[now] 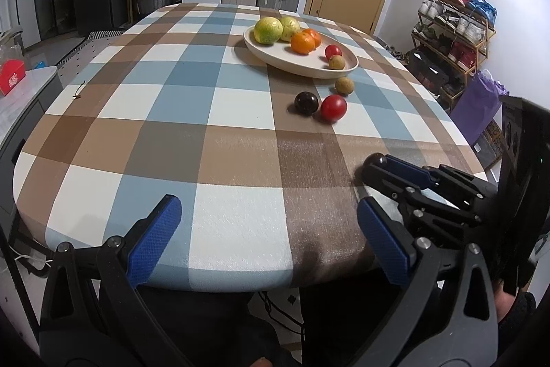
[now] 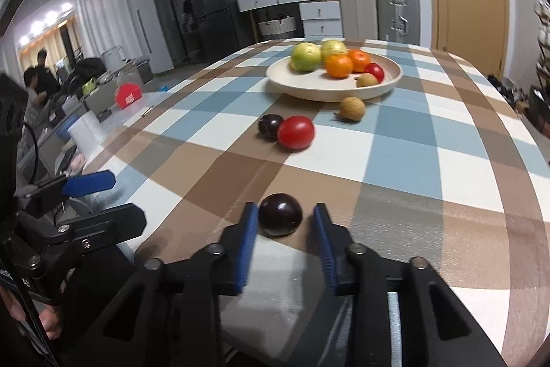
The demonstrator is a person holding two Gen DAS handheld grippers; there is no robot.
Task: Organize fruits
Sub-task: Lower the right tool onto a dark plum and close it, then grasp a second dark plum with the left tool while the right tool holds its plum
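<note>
Right claw (image 2: 285, 215) parted around a dark plum (image 2: 280, 214) on the checked worktop (image 2: 429, 195), pads not clearly touching; left claw (image 1: 268, 222) spread wide, holding nothing; beyond, second plum (image 2: 270, 125) against a tomato (image 2: 295, 132); farther, brown fruit (image 2: 351, 108) just before the fruit-filled plate (image 2: 309, 88).

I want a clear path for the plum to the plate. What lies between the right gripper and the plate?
In the right wrist view, beyond the right gripper and its plum, lie a second plum, a tomato, then a brown fruit before the plate.
</note>
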